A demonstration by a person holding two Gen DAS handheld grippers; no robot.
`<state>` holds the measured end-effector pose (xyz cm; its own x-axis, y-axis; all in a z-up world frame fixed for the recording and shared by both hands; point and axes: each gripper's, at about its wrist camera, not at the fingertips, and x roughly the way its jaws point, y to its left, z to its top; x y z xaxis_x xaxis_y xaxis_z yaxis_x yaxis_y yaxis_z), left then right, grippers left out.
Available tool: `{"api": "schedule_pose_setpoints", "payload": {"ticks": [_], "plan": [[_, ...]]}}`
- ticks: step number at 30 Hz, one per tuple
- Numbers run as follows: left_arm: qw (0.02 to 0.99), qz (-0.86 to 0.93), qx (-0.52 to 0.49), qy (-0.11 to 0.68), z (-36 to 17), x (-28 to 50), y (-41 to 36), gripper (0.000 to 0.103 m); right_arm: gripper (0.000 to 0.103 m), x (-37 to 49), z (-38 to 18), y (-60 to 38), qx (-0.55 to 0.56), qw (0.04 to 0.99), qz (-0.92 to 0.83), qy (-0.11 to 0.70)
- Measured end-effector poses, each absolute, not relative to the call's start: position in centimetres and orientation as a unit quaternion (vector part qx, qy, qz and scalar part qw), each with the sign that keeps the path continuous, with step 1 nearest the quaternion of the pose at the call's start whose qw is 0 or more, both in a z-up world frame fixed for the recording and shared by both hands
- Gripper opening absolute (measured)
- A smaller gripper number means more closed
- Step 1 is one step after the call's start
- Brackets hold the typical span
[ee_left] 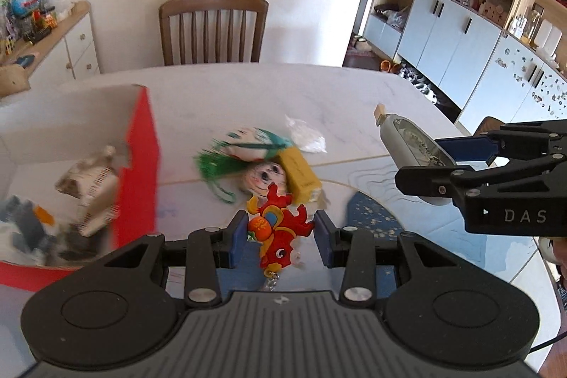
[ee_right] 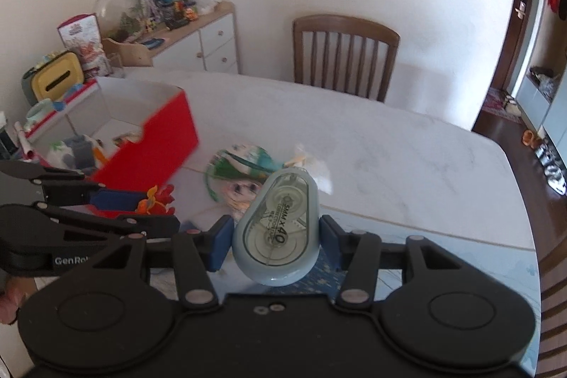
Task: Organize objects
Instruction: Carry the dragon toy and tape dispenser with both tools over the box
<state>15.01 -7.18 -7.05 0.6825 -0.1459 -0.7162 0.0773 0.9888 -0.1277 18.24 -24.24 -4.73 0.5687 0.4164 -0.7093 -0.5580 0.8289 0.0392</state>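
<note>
In the left wrist view, we see our left gripper (ee_left: pixel 280 238) clamped on a red dragon charm (ee_left: pixel 278 236), its blue pads pressing the charm's two sides, a short chain dangling from its lower end. The charm hangs clear above the marble table (ee_left: pixel 248 94). At ten o'clock from the charm stands a red box (ee_left: pixel 140 165) with a white inside, holding a blurred jumble of small items. Just past the charm, at twelve o'clock, lie a round anime badge (ee_left: pixel 265 178) with green tassels, a yellow block (ee_left: pixel 301 176) touching it, and a clear plastic wrapper (ee_left: pixel 306 137) farther back. At three o'clock our right gripper (ee_left: pixel 450 162) comes in from the edge, closed on a grey correction tape dispenser (ee_left: pixel 411 144) whose tip points toward twelve o'clock. A wooden chair (ee_left: pixel 212 27) stands behind the table.

In the right wrist view, we see the right gripper (ee_right: pixel 276 241) squeezing the correction tape dispenser (ee_right: pixel 278 229) by its long sides, its clear window facing us, lifted off the table (ee_right: pixel 389 147). At nine o'clock the left gripper (ee_right: pixel 156 202) holds the red dragon charm (ee_right: pixel 157 201), only partly visible. The red box (ee_right: pixel 152 144) sits at ten o'clock, open on top. The anime badge (ee_right: pixel 237 176) lies on the table just beyond the dispenser, at eleven o'clock. The chair (ee_right: pixel 345 55) stands at twelve o'clock.
</note>
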Motion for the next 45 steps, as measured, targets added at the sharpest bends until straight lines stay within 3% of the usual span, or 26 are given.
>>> {"api": "schedule_pose_setpoints", "payload": {"ticks": [24, 45], "plan": [[0.929, -0.037, -0.021, 0.367, -1.9, 12.6, 9.5, 0.039, 0.051, 14.4, -0.8, -7.3, -0.128, 0.878, 0.331, 0.322], [0.908, 0.035, -0.008, 0.418, -5.9, 21.1, 19.9, 0.039, 0.051, 18.7, -6.0, 0.7, -0.170, 0.864, 0.311, 0.358]]}}
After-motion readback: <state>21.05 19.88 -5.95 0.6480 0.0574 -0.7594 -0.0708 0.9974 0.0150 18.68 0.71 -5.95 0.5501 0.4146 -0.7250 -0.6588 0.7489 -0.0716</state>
